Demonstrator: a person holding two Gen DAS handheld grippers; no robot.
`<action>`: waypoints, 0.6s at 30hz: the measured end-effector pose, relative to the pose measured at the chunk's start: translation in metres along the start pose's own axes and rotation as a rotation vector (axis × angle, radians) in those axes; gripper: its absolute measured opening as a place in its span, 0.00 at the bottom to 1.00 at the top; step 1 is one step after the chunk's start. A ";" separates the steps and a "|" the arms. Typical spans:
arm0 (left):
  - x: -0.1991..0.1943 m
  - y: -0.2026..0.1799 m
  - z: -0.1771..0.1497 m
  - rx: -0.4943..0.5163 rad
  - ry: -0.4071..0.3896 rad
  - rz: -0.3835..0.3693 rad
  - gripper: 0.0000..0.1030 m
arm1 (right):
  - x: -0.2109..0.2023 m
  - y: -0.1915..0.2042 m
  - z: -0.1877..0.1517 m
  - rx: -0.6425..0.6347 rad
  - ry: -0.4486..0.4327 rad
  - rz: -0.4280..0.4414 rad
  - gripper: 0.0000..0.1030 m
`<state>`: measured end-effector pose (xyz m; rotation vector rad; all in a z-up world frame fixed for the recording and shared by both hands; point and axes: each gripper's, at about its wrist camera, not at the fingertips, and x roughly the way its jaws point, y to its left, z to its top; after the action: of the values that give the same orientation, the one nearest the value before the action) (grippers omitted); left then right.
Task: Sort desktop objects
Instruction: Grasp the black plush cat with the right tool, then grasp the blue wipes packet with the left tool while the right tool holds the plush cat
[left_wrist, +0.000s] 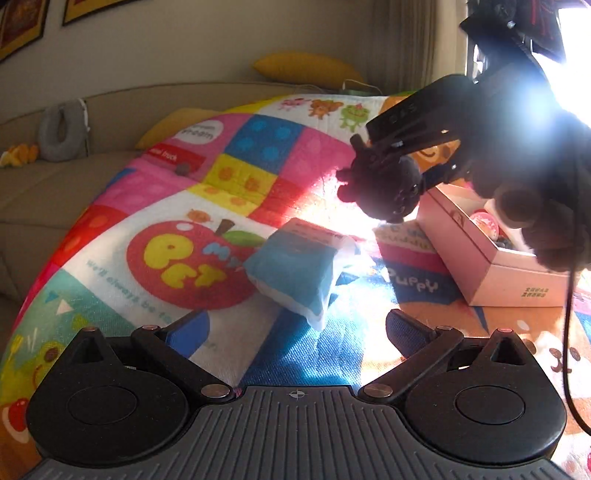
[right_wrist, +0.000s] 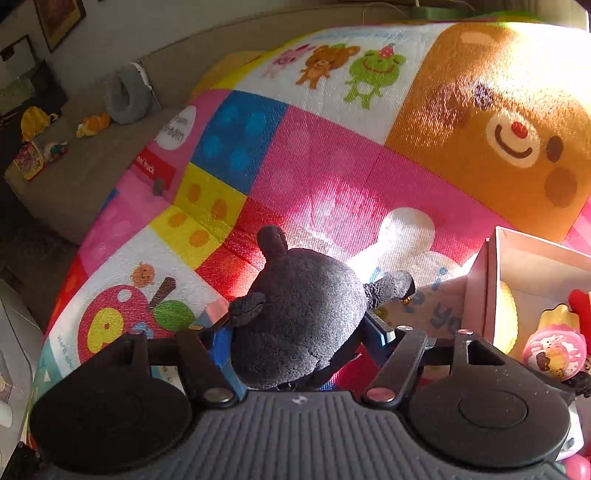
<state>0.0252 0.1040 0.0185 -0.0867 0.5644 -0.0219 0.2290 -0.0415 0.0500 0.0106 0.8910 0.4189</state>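
My right gripper is shut on a black plush toy and holds it above the colourful mat, left of the pink box. In the left wrist view the right gripper carries the same plush toy in the air, just left of the pink box. My left gripper is open and empty, low over the mat. A blue and white tissue pack lies on the mat just ahead of its fingers.
The pink box holds small toys, among them a pink round one and a yellow one. The patterned play mat covers the surface. A beige sofa with a grey neck pillow and yellow cushions stands behind.
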 end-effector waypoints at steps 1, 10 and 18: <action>0.001 -0.001 0.000 0.003 -0.001 -0.001 1.00 | -0.022 0.002 -0.005 -0.035 -0.036 0.025 0.67; 0.023 -0.018 0.018 0.119 -0.012 0.026 1.00 | -0.174 -0.029 -0.116 -0.207 -0.109 0.030 0.68; 0.080 -0.024 0.034 0.203 0.066 0.078 1.00 | -0.171 -0.066 -0.214 -0.199 -0.080 -0.316 0.70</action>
<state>0.1108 0.0793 0.0067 0.1340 0.6286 -0.0060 -0.0040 -0.1984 0.0313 -0.2907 0.7535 0.2085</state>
